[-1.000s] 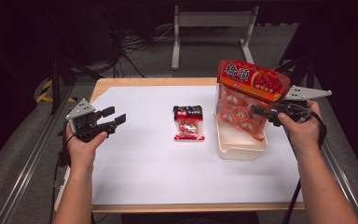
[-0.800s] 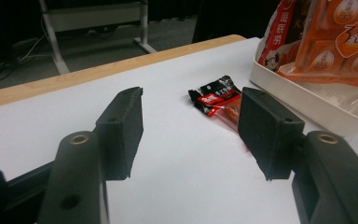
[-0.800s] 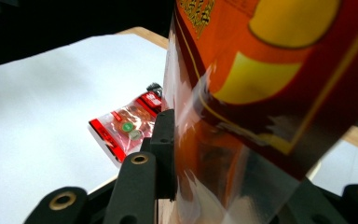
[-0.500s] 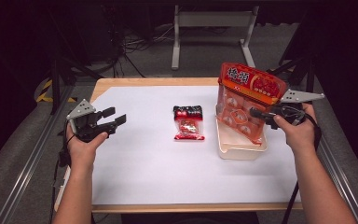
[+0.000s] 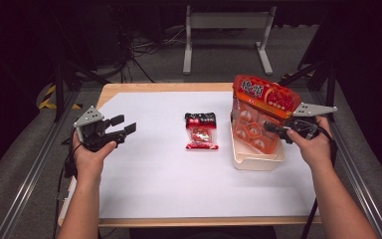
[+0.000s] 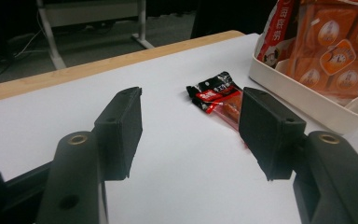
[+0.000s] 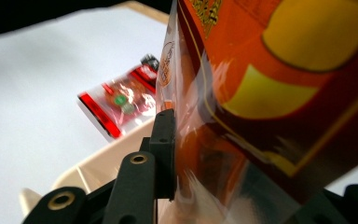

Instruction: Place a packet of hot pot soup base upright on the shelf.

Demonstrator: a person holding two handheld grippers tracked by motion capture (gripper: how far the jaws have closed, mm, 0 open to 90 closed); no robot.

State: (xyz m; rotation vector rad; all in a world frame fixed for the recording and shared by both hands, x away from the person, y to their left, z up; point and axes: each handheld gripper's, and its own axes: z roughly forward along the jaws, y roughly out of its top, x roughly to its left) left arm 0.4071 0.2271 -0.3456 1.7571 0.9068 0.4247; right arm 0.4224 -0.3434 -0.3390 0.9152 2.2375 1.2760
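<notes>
The right gripper [image 5: 277, 132] is held at the right side of the table [image 5: 129, 88], with the forearm entering from the near edge and the jaws pointing inward toward the table's middle. Its jaws are clamped on the large orange snack bag [image 5: 258, 117]; in the right gripper view the left jaw pad presses flat against the bag's clear film. The bag stands tilted, with its lower end inside the cream tray [image 5: 256, 162] and its printed top leaning above the tray's far end.

The left gripper [image 5: 122, 125] is held just above the left part of the white sheet [image 5: 154, 174]. Its jaws stand apart with nothing between them and point toward the small packet.

The small red-and-black packet [image 5: 200, 131] lies flat near the sheet's centre, just left of the tray and well apart from the left gripper. Bare sheet lies open in front of and beside it. The tray sits close to the sheet's right edge.

Count: two grippers, one large bag, one small packet, one tray.
</notes>
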